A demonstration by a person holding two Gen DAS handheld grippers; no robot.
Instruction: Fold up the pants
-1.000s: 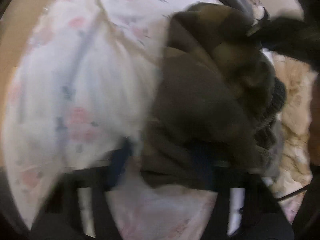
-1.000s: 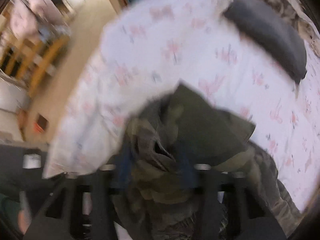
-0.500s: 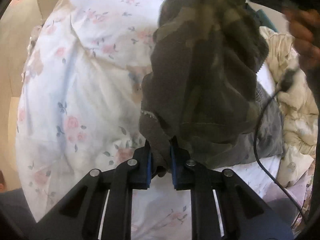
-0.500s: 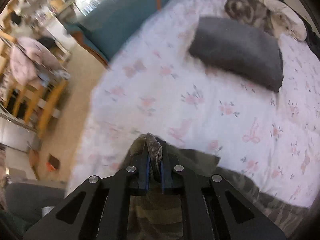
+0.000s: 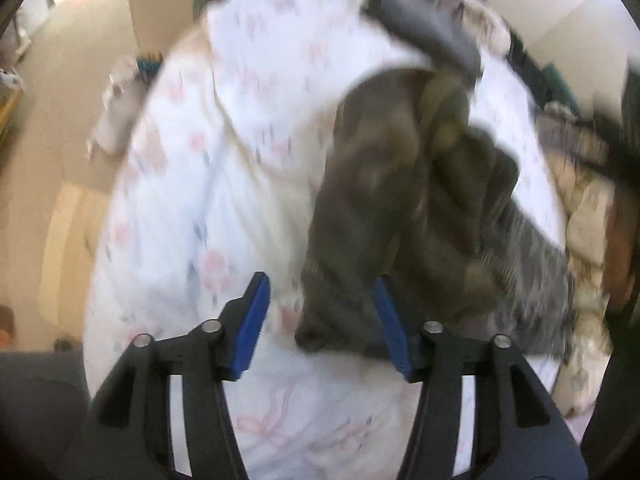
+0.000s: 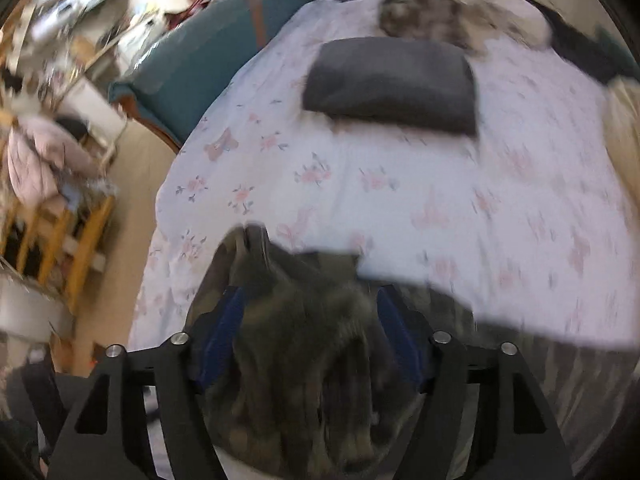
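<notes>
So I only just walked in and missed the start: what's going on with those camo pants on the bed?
A person is folding the camouflage pants over the floral bedspread, with a handheld gripper in each hand. Both sets of jaws are opening right now. The left gripper has a corner of fabric between its jaws, and the right gripper has bunched fabric between its jaws. A folded grey garment lies further up the bed.

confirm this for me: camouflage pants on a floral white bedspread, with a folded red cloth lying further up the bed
Not quite: the folded cloth is dark grey, not red, as the right wrist view shows. The camouflage pants do lie on the floral white bedspread, with that cloth further up the bed.
</notes>
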